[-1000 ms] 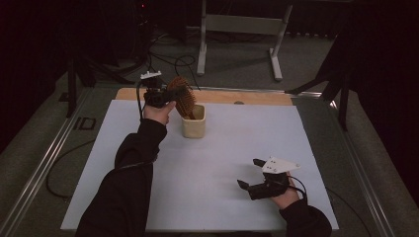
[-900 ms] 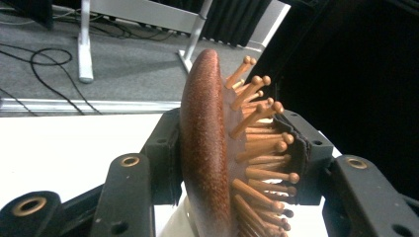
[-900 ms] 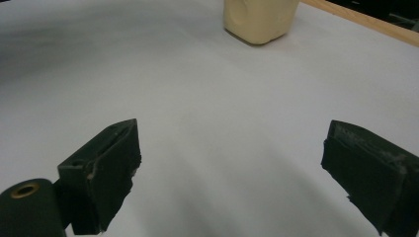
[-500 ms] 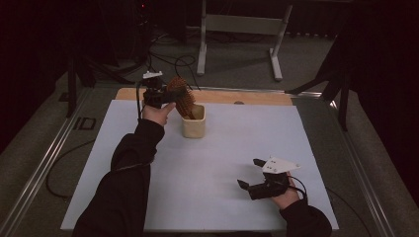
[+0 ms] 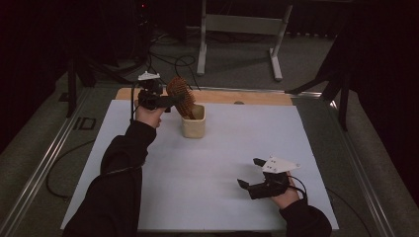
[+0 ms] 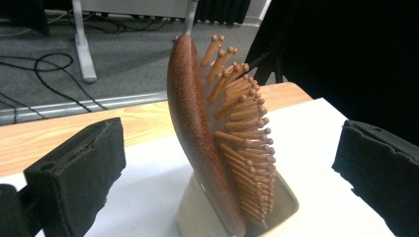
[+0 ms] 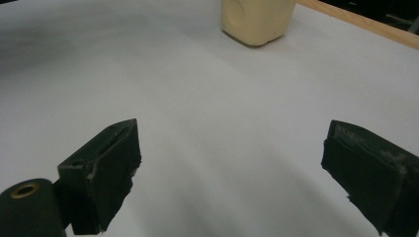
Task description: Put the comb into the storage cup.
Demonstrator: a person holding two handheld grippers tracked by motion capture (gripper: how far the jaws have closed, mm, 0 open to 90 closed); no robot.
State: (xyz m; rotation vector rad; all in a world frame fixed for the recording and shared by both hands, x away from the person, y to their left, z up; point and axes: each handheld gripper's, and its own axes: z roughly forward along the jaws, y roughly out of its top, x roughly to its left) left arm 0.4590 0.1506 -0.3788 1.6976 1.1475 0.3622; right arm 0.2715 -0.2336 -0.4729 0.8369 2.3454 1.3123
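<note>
A brown wooden hairbrush [image 5: 179, 94] stands handle-down in a cream cup [image 5: 193, 126] at the far left of the white mat, its bristles facing right in the left gripper view. My left gripper [image 5: 169, 101] is level with the brush head and open. Its jaws have just been opening, and the hairbrush [image 6: 197, 138] stands between the pads [image 6: 84, 168] without touching them. My right gripper [image 5: 248, 172] rests open and empty on the mat near the front right. In the right gripper view the cup [image 7: 257, 19] is far ahead.
The white mat [image 5: 237, 143] covers the table, with a wooden strip [image 5: 247, 97] along its far edge. A metal stand [image 5: 237, 29] and cables lie on the floor beyond. Metal rails [image 5: 44, 163] run along both sides.
The left gripper's jaws have spread apart and let go of the brush head, which stays leaning in the cup. The right hand has not moved.
</note>
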